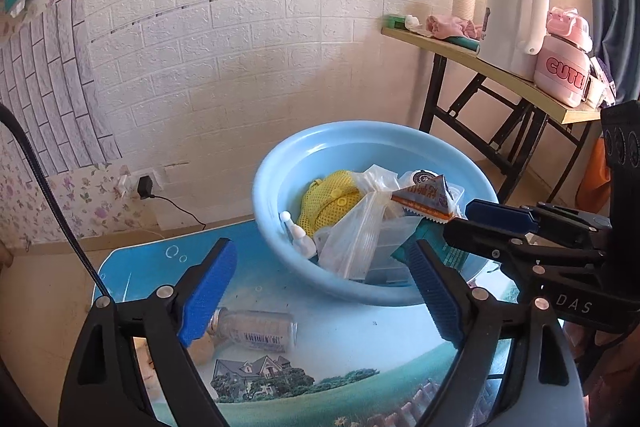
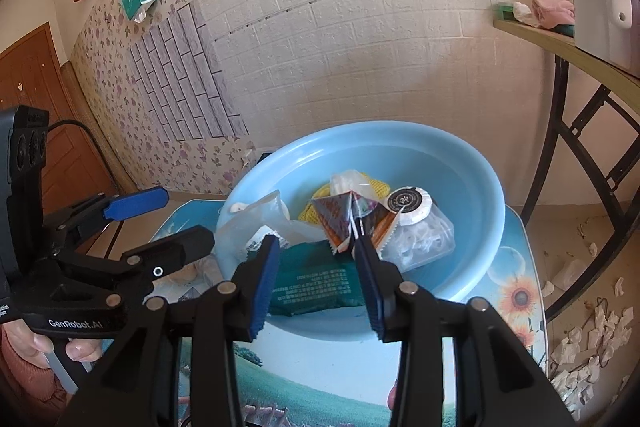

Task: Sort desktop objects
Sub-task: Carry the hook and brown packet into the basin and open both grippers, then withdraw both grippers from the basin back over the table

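While the round, smooth blue plastic basin (image 2: 476, 195) sat on the table (image 2: 516, 291), it held a loose heap: a pyramid-shaped brown foil packet (image 2: 340, 223) with crimped, saw-toothed edges lay on top, a flat dark green pouch (image 2: 316, 285) with printed text leaned over the near rim, and a yellow mesh bag (image 1: 326, 199) lay toward the back. Beside these were a crinkled clear plastic bag (image 1: 356, 227), a round black-labelled disc (image 2: 406, 201) on a clear pack of small white rings, and a small white bottle (image 1: 298, 235) against the left wall.

The right gripper (image 2: 316, 285) hung over the near rim with its ribbed blue pads apart; the green pouch lay between them, and the right pad's tip was near the foil packet, though contact could not be judged. The left gripper (image 1: 324, 287) was also spread wide, just outside the basin's near side, gripping nothing. Below its left pad a clear ribbed bottle (image 1: 256, 331) with a barcode label lay on its side on the glossy tabletop, which was printed with a house, meadow and sunflowers.

Behind stood a white embossed brick-pattern wall (image 1: 240, 27) and a folding side table (image 1: 500, 71) with a white kettle (image 1: 516, 15) and a pink container (image 1: 564, 67).
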The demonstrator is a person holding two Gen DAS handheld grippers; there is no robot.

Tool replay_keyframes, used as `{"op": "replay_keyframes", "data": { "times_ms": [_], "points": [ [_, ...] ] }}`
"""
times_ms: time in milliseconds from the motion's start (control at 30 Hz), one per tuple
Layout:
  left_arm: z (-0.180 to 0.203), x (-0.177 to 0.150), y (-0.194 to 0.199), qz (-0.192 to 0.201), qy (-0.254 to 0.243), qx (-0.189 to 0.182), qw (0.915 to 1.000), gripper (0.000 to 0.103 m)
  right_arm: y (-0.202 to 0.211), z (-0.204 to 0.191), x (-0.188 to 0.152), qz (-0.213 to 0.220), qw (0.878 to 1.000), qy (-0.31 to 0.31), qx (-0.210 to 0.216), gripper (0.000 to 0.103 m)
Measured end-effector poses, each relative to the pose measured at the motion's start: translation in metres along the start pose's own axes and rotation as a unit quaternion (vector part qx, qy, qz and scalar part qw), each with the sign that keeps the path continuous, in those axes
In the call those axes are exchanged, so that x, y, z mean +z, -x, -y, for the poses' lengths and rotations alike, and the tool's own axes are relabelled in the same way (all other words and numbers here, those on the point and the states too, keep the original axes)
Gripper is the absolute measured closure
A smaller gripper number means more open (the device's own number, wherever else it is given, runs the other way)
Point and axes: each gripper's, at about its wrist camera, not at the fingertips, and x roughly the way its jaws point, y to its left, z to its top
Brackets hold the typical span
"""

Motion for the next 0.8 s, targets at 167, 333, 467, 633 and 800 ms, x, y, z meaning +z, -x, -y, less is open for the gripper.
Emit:
{"op": "replay_keyframes", "data": {
  "times_ms": [167, 333, 467, 633, 800],
  "points": [
    [-0.012, -0.010, 0.013, -0.002, 0.010, 0.012, 0.9999, 0.014, 0.002, -0.014, -0.005, -0.009, 1.000, 0.008, 0.003, 0.064],
    [-0.024, -0.022, 0.023, -0.009, 0.019, 0.019, 0.9996, 0.010, 0.003, -0.029, -0.009, -0.017, 1.000, 0.014, 0.010, 0.064],
    [-0.030, -0.031, 0.031, -0.010, 0.019, 0.028, 0.9994, 0.008, 0.005, -0.041, -0.012, -0.021, 0.999, 0.022, 0.013, 0.064],
    [-0.040, -0.041, 0.042, -0.010, 0.026, 0.034, 0.9990, 0.007, 0.005, -0.054, -0.017, -0.028, 0.999, 0.031, 0.019, 0.064],
    [-0.053, -0.056, 0.047, -0.019, 0.041, 0.041, 0.9981, 0.007, 0.006, -0.064, -0.022, -0.034, 0.998, 0.036, 0.027, 0.064]
  ]
}}
